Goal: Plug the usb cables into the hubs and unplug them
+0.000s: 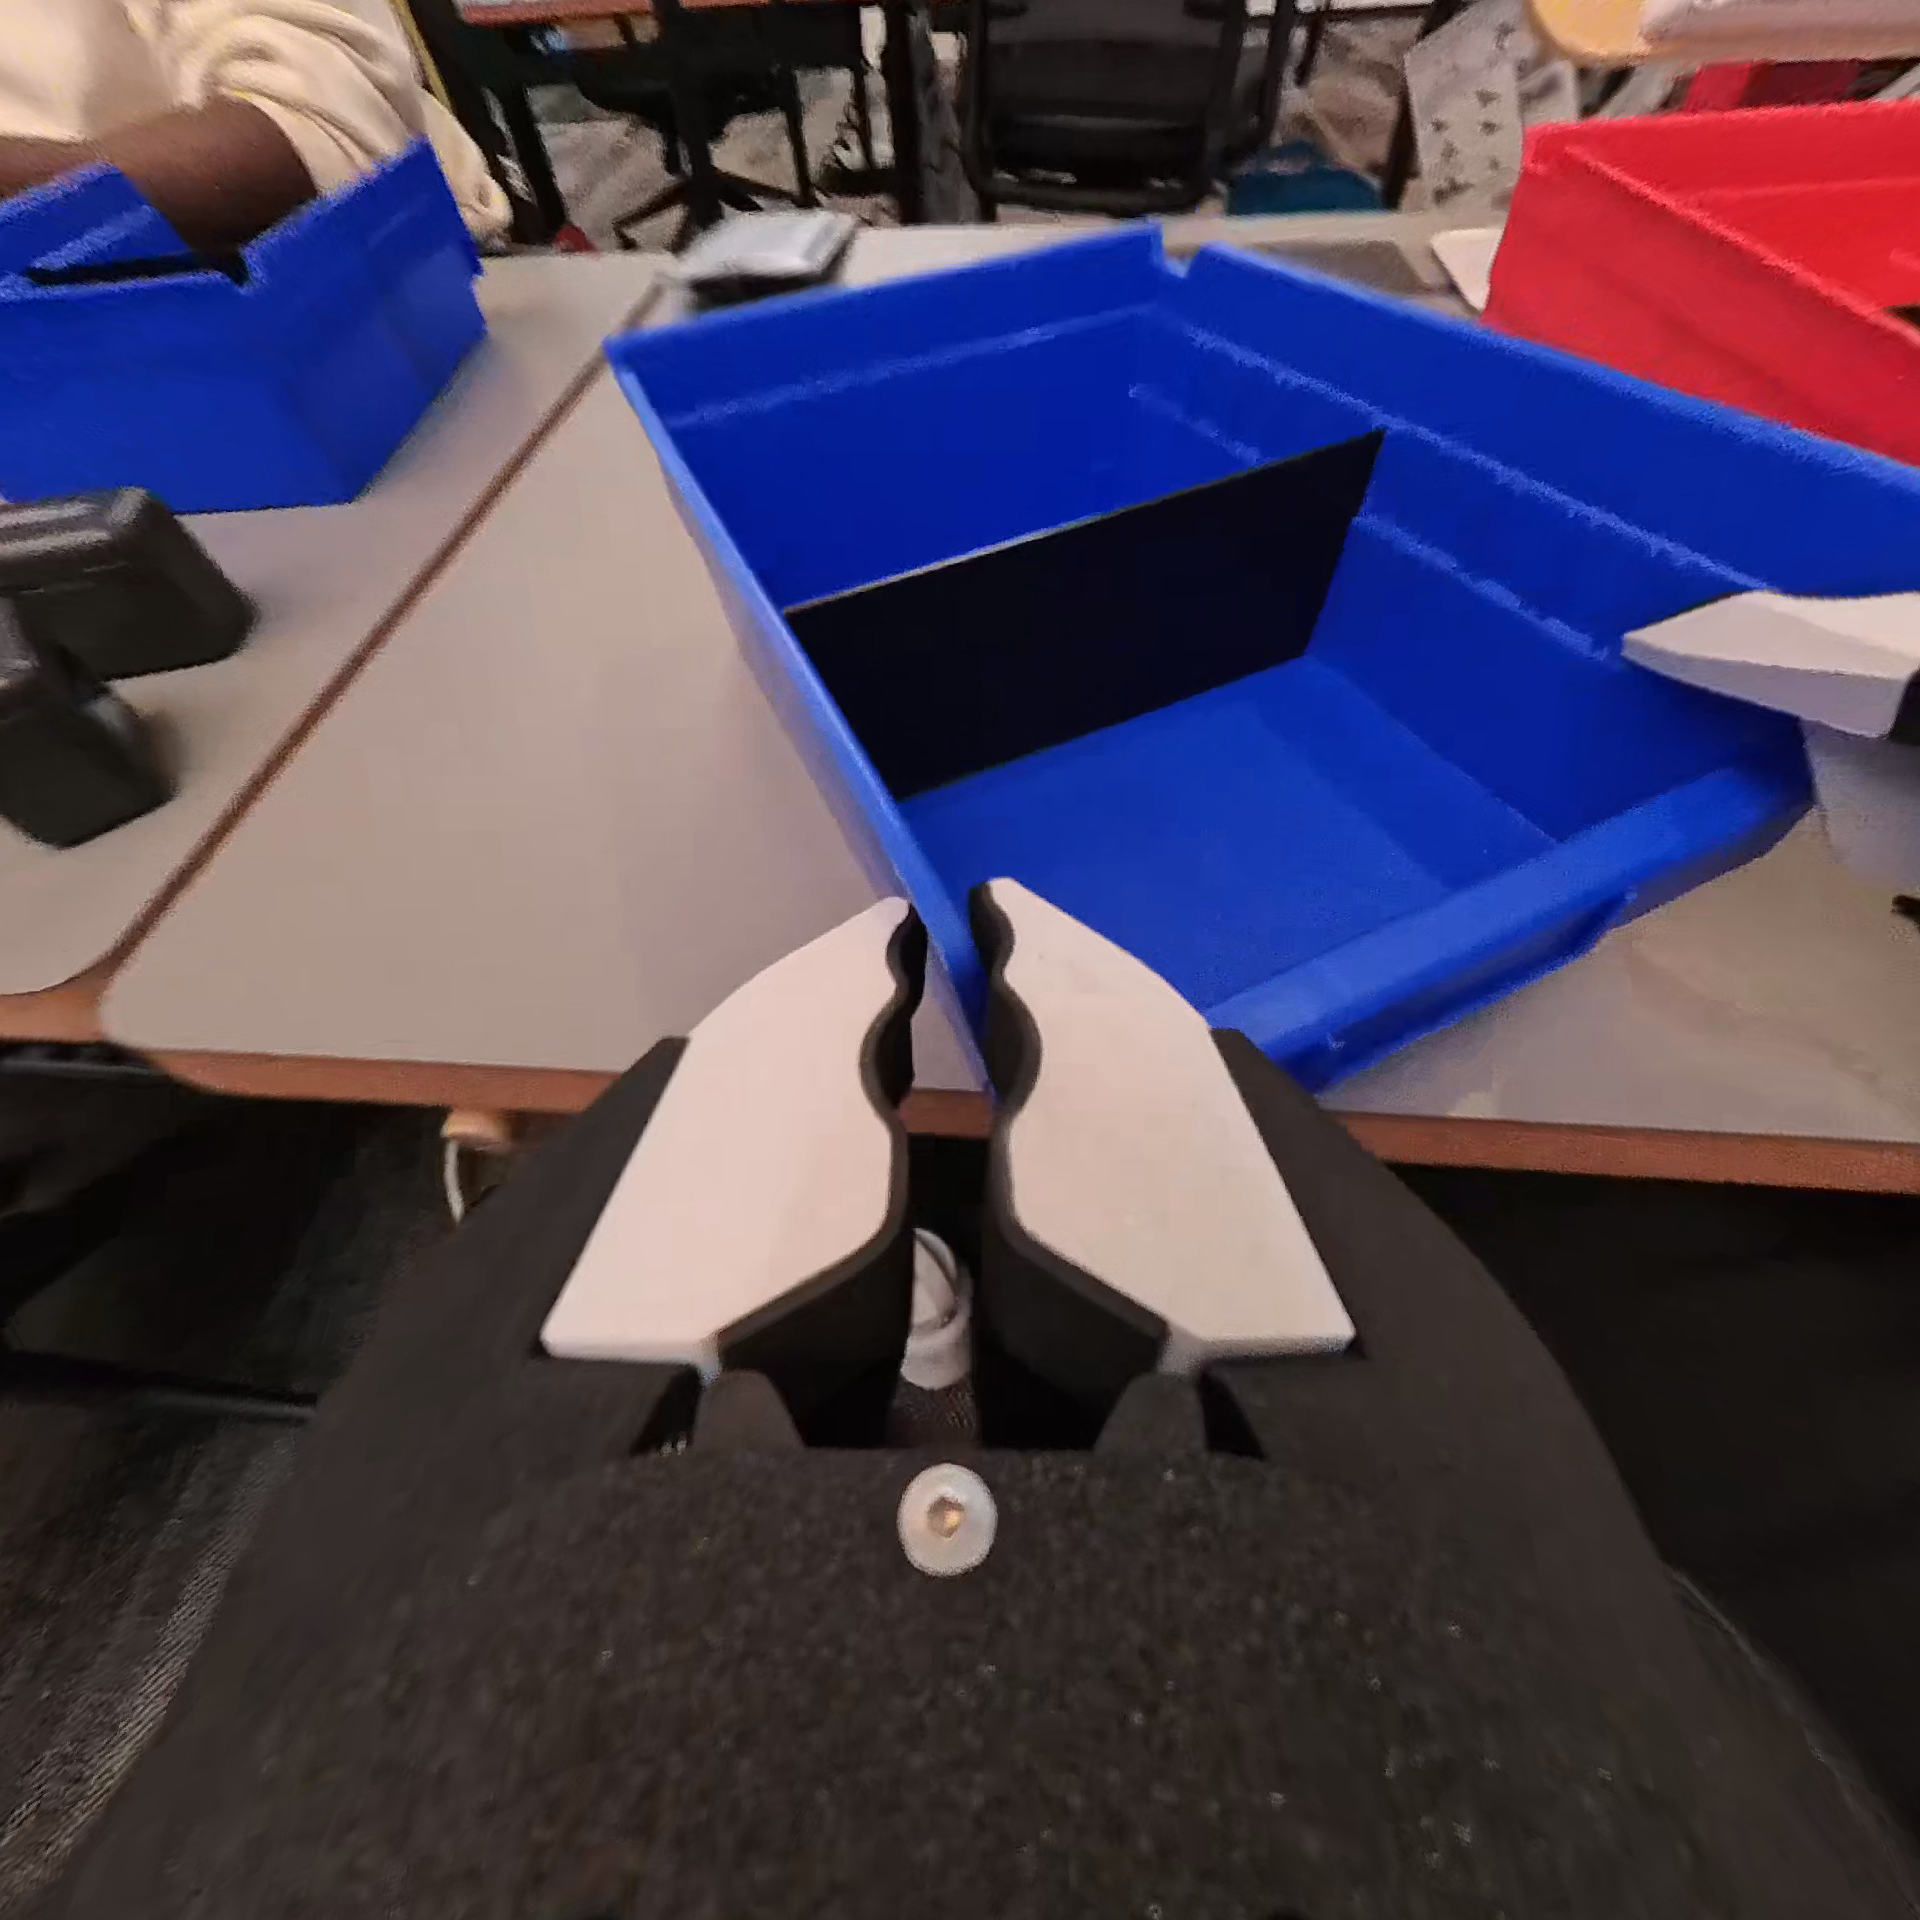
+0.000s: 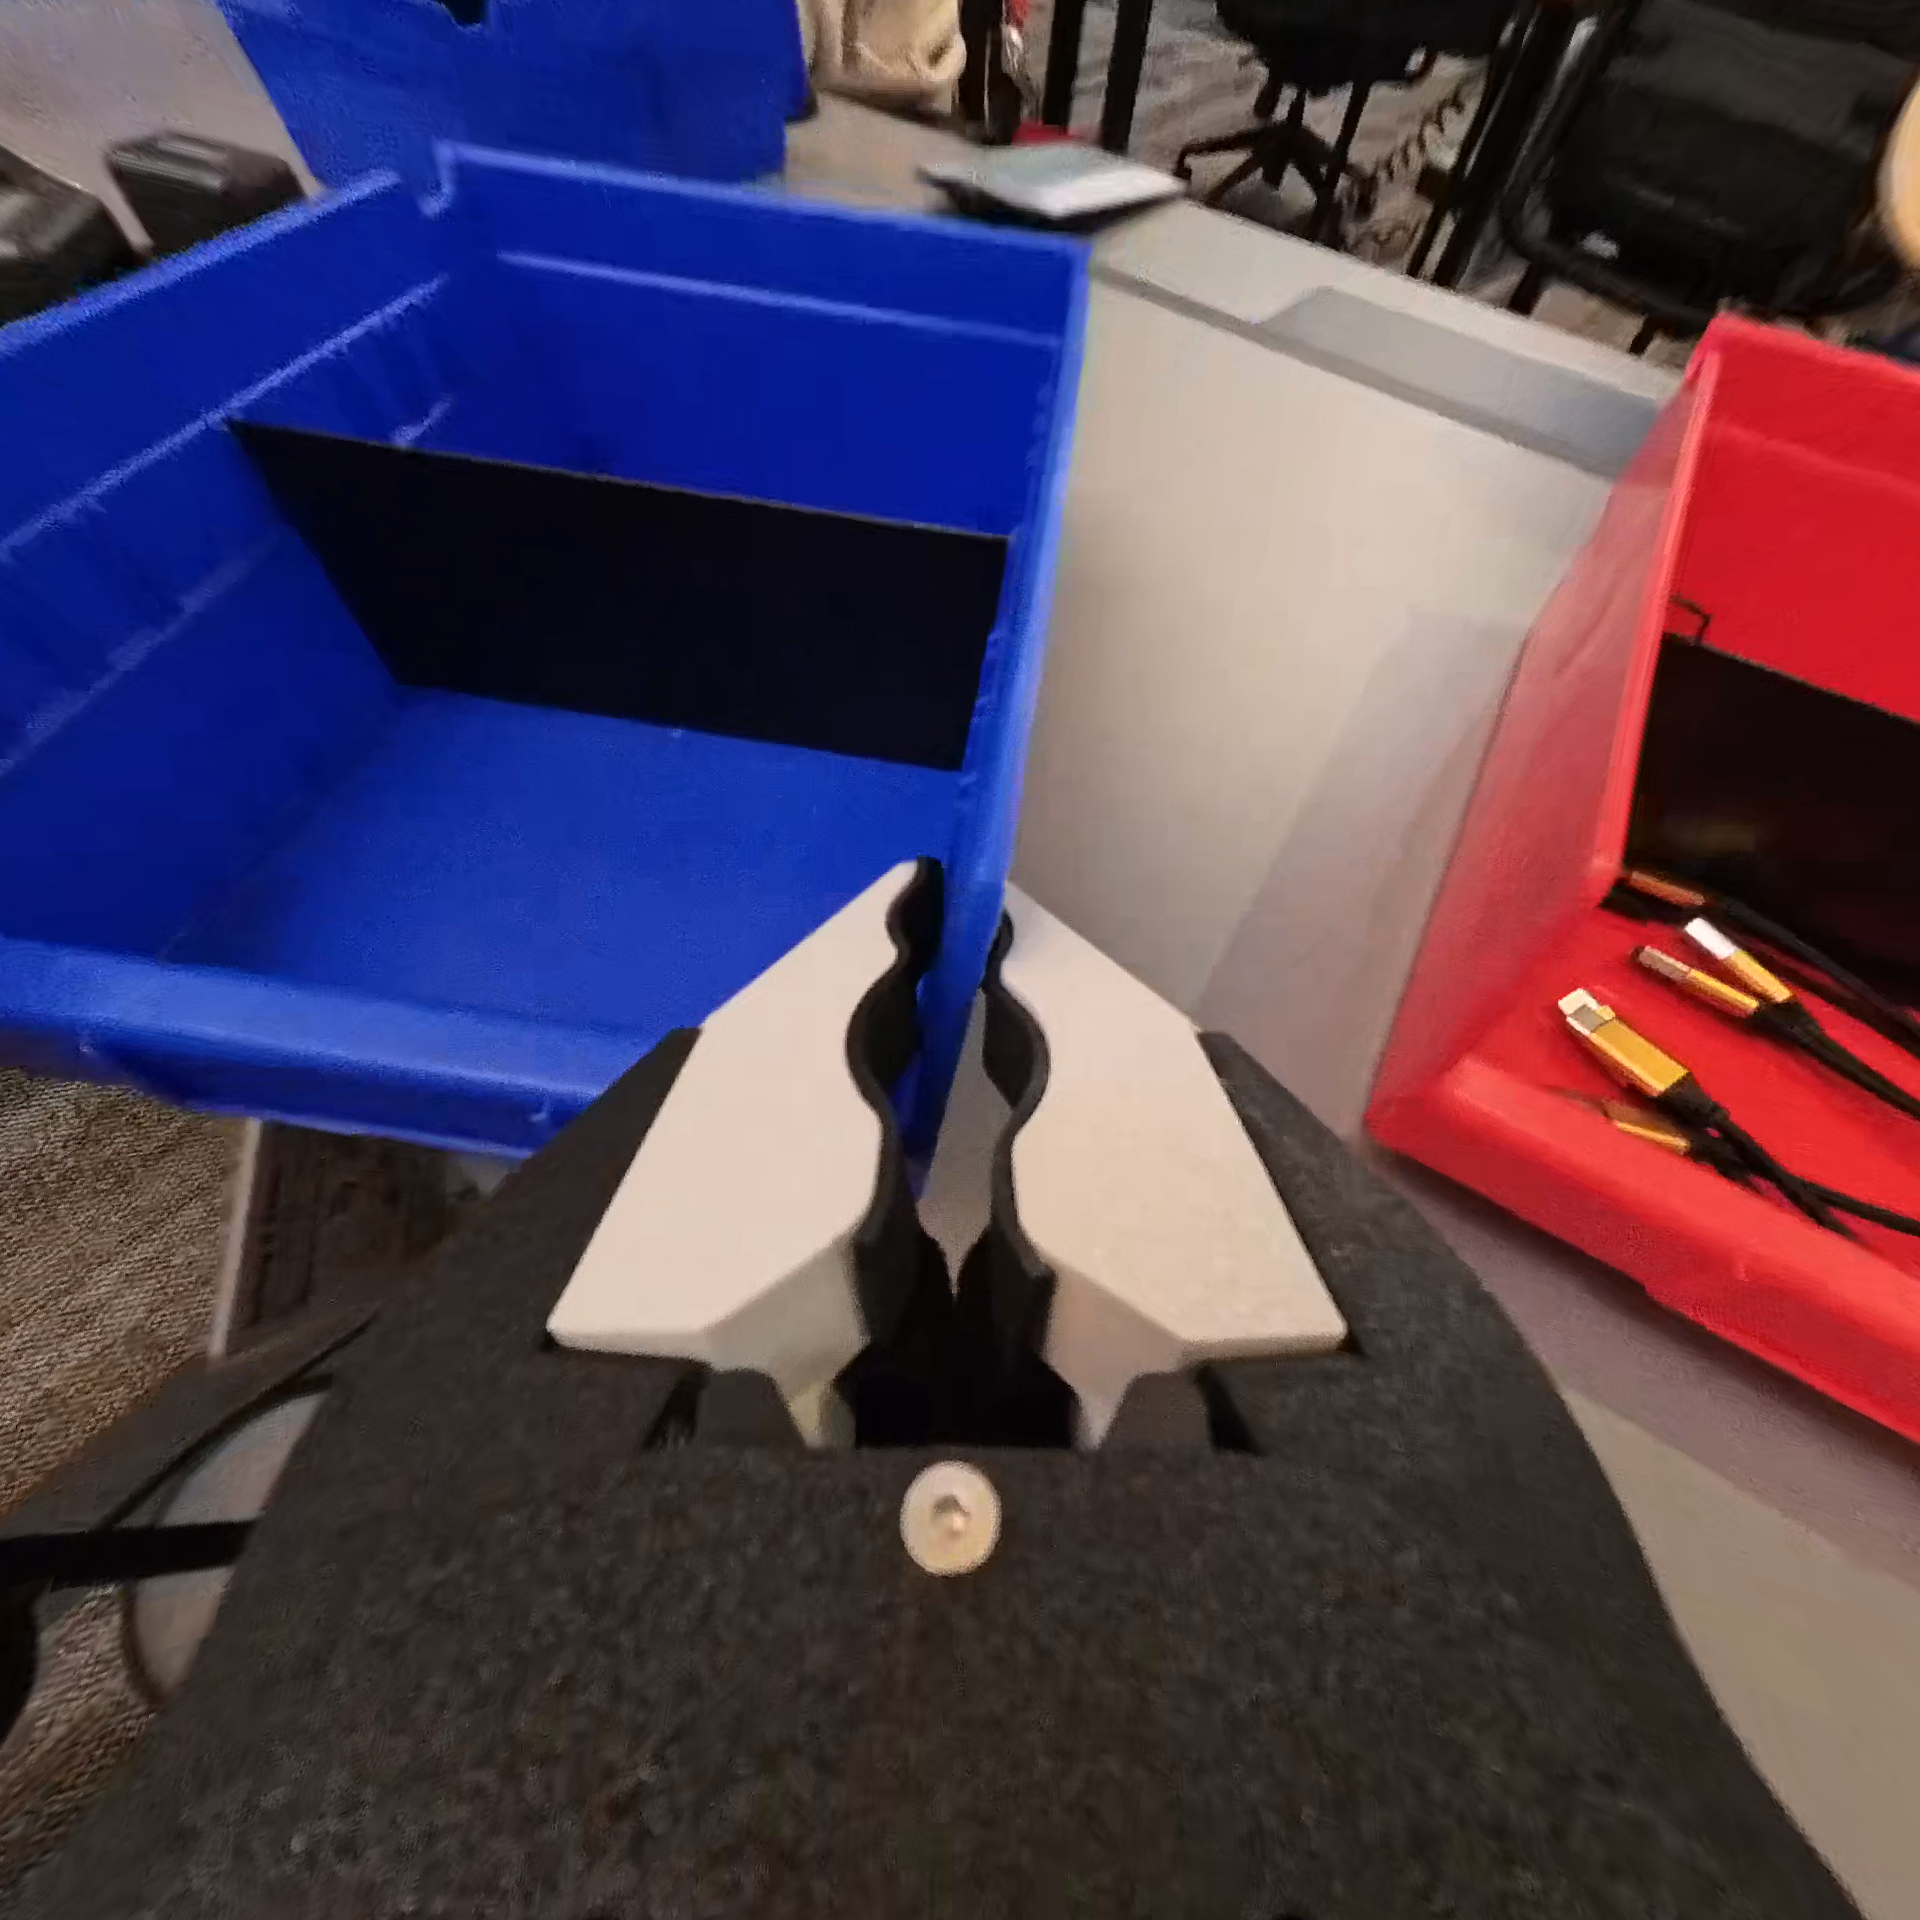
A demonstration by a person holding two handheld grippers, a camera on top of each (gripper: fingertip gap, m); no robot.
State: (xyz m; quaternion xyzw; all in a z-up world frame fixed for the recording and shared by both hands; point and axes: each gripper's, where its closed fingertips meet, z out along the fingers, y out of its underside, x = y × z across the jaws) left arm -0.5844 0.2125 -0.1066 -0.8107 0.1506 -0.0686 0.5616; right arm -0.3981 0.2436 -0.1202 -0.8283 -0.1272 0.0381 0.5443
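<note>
The left gripper [image 1: 948, 914] pinches the blue bin [image 1: 1195, 436] by its left side wall near the front corner, and the right gripper [image 2: 961, 899] clamps its right wall. The bin sits at the grey table [image 1: 499, 790] front edge, with bare tabletop between it and the red bin [image 2: 1558, 831].

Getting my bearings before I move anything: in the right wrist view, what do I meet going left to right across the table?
Blue bin with its black divider, then the right tool shut on that bin's right wall, then a bare strip of grey table, then the red bin holding gold-tipped cables.
</note>
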